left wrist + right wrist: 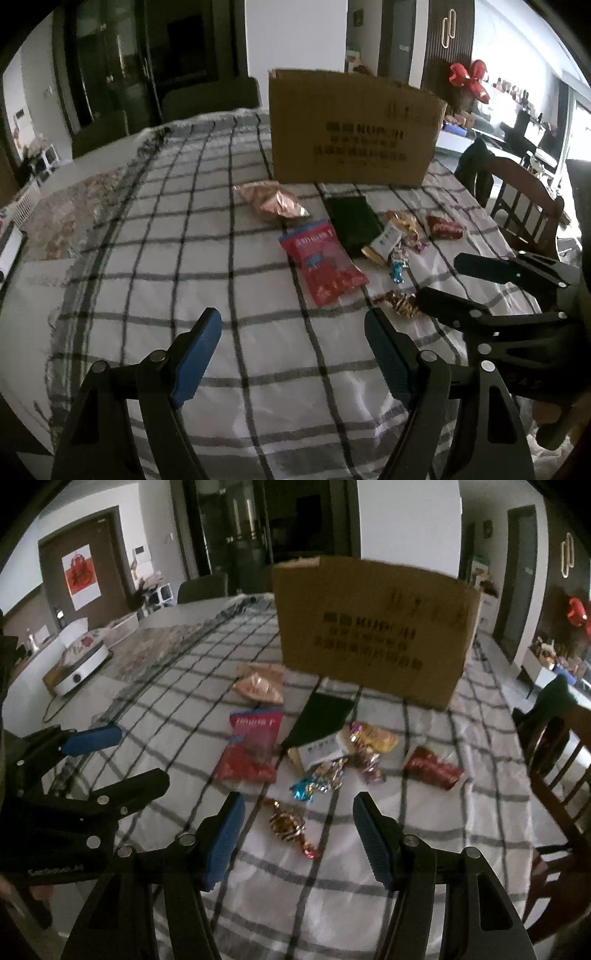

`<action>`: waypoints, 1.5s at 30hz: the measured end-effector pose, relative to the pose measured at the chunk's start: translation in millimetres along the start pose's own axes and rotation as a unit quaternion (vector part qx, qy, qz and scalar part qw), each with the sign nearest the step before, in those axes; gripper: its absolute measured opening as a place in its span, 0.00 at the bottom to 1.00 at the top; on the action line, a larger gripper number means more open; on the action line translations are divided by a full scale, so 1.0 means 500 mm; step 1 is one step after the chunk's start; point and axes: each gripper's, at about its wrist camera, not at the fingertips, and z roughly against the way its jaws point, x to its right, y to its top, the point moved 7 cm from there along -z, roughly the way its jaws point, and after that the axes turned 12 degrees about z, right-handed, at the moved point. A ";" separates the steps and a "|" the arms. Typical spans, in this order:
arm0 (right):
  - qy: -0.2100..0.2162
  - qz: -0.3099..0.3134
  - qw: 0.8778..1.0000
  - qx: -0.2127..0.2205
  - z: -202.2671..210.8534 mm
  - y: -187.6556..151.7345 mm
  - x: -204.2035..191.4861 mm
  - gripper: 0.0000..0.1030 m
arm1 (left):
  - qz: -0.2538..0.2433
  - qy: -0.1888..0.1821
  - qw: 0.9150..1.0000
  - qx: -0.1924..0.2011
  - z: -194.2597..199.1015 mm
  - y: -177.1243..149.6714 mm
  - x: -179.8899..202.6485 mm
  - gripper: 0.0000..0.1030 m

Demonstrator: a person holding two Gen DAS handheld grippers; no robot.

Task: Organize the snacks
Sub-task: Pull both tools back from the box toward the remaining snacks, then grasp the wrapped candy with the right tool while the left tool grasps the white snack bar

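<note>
Snacks lie on a checked tablecloth in front of a cardboard box (351, 125) (373, 627). A red packet (323, 266) (251, 749), a pink-gold bag (271, 201) (260, 683), a dark green packet (354, 221) (321, 720), a red wrapper (443, 226) (434, 768) and several wrapped candies lie there. A gold-red candy (290, 825) (400, 302) lies between and just ahead of my right gripper (299, 814), which is open and empty. My left gripper (293, 325) is open and empty, to the left of the snacks.
A wooden chair (524, 210) (561, 760) stands at the table's right edge. A white round appliance (79, 664) with a cord sits at the far left of the table. The box stands upright behind the snacks.
</note>
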 end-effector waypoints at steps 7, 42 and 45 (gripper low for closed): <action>0.025 -0.009 0.999 -0.023 -0.036 -0.017 -0.006 0.51 | 0.005 -0.005 1.000 -0.020 -0.026 -0.014 -0.002 0.77; 0.013 -0.067 0.998 -0.013 -0.024 -0.040 0.031 0.27 | -0.056 -0.039 0.998 0.016 -0.044 0.014 0.069 0.76; -0.007 -0.076 0.997 -0.006 -0.013 -0.041 0.049 0.27 | -0.079 -0.053 0.995 0.029 -0.051 0.030 0.093 0.75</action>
